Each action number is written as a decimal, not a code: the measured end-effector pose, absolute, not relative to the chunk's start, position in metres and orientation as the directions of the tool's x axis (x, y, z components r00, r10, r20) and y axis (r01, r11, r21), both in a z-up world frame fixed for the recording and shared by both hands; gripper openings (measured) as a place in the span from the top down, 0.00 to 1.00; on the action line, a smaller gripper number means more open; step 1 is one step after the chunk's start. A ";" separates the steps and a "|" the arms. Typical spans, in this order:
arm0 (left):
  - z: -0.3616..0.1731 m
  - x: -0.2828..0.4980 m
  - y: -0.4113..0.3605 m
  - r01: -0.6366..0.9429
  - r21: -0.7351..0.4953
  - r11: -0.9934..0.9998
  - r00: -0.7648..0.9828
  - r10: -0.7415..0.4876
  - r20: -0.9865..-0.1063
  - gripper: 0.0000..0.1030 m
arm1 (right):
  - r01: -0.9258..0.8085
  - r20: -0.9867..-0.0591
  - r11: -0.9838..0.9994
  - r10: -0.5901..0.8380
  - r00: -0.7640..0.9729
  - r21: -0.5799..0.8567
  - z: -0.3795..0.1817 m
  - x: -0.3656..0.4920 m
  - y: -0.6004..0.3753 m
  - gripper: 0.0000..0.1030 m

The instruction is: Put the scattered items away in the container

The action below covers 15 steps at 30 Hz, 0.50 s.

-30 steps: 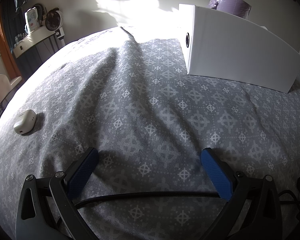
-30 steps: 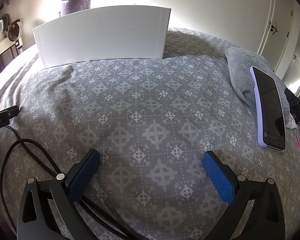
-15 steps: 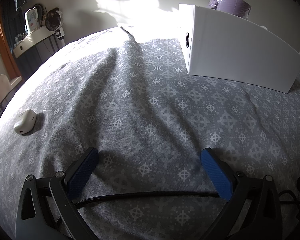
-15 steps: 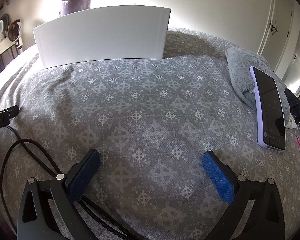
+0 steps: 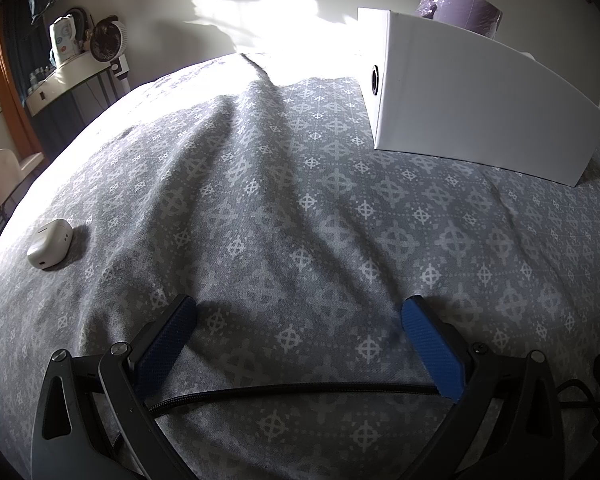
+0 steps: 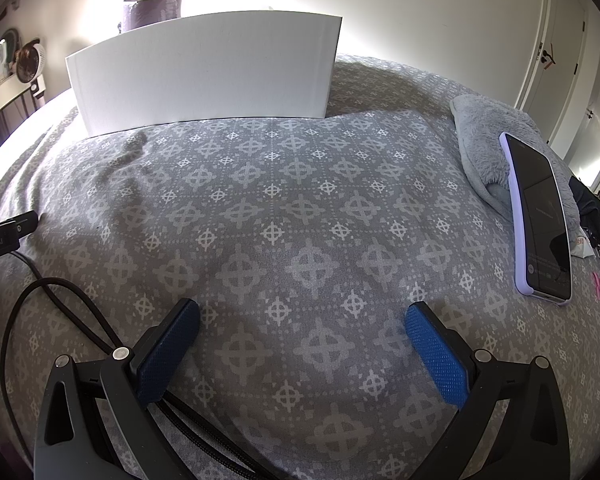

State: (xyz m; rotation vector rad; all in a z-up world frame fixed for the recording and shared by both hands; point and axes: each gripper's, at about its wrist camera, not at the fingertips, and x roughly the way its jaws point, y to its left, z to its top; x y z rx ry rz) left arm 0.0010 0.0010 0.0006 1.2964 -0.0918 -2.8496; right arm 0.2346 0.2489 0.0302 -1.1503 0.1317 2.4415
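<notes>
Earbud case point(image 5: 49, 243) far left of left claw point(image 5: 299, 314)

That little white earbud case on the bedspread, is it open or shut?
Shut, it seems: the white earbud case lies on the bedspread as one smooth rounded pebble, no lid raised. It is small in the left wrist view, so no seam shows.

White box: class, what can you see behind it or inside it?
Behind the white box a purple cylinder's top shows; its lower part is covered. The box's walls hide whatever is inside.
</notes>
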 end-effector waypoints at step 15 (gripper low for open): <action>0.001 0.001 0.001 -0.017 0.057 -0.998 -0.658 -0.032 -0.753 0.00 | -0.428 -0.785 -0.899 0.329 -0.525 -0.091 0.032 0.230 0.252 0.00</action>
